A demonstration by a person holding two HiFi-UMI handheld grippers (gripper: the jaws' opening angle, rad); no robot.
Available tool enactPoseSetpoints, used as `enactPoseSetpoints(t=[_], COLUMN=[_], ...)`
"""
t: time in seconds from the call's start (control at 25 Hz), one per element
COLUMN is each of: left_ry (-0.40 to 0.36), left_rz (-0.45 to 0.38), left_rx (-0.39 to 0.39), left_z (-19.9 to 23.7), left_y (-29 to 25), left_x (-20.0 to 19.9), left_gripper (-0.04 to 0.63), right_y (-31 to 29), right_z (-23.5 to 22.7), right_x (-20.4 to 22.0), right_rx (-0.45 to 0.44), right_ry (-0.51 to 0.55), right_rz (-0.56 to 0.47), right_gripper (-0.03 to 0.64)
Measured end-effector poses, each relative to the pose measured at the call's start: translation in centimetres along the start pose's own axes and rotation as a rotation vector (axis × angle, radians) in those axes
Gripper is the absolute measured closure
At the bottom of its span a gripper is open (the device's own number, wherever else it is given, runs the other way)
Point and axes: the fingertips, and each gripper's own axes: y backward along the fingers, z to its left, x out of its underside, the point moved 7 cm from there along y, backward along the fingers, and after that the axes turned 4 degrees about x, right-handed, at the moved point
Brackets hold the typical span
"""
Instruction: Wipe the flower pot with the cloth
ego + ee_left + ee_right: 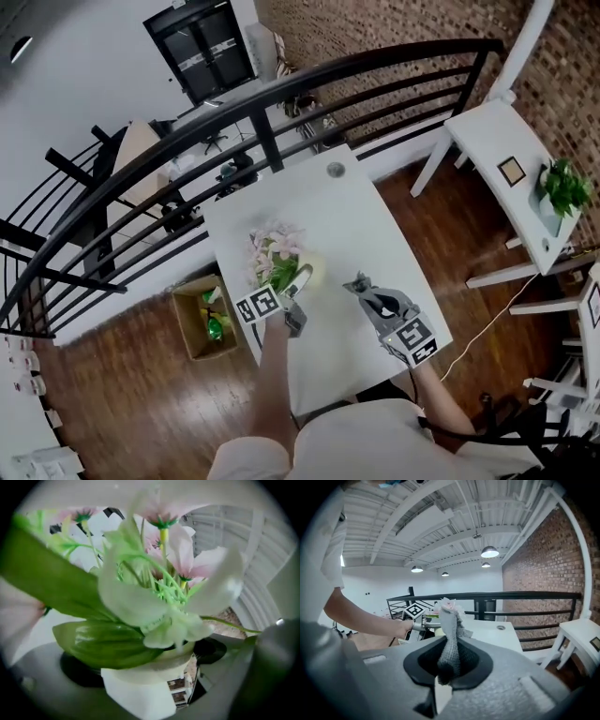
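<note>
We log the left gripper (298,292) with jaws spread wide, the flower pot (140,691) between them at the white table's (356,216) left side; the right gripper (360,285), nearby, pinches the grey cloth (450,639) upright.

Smooth cream-white flower pot (140,691) with a faint sheen, glossy ribbed green plastic-looking leaves (103,644), matt cloth-like petals (126,602); rough grey knitted cloth (450,644); smooth matt white table (347,216); dark polished wood floor (122,394); black painted metal railing (281,89); rough brick wall (394,28); plain brown cardboard box (180,323).
</note>
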Motion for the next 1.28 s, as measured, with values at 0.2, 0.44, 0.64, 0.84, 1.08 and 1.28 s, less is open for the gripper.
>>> enactPoseSetpoints(t=[0.2, 0.44, 0.64, 0.84, 1.08, 1.28], left_ry=[0.073, 0.068, 0.018, -0.043, -0.119, -0.084], left_rz=[0.034, 0.176, 0.247, 0.253, 0.233, 0.244], left_rx=[0.182, 0.439, 0.537, 0.572, 0.598, 0.686], left_z=[-5.2, -11.0, -14.6, -15.6, -16.7, -18.3], left_y=[3.5, 8.1, 10.2, 11.1, 12.8, 13.8], left_x=[1.6, 3.2, 3.3, 3.3, 2.8, 2.9], left_gripper=[-0.021, -0.02, -0.02, -0.02, -0.02, -0.018], right_y=[-0.1, 2.2, 2.0, 1.7, 0.1, -0.3], right_z=[2.4, 6.2, 8.5, 8.2, 6.0, 5.4], right_x=[-4.9, -11.0, -12.3, -13.2, -13.1, -12.5], right_rx=[-0.233, -0.464, -0.67, -0.739, -0.8, -0.896], right_ry=[0.209, 0.621, 0.733, 0.648, 0.259, 0.018], right_rz=[-0.089, -0.17, -0.15, -0.169, -0.244, -0.267], right_gripper=[0.606, 0.606, 0.607, 0.607, 0.607, 0.607])
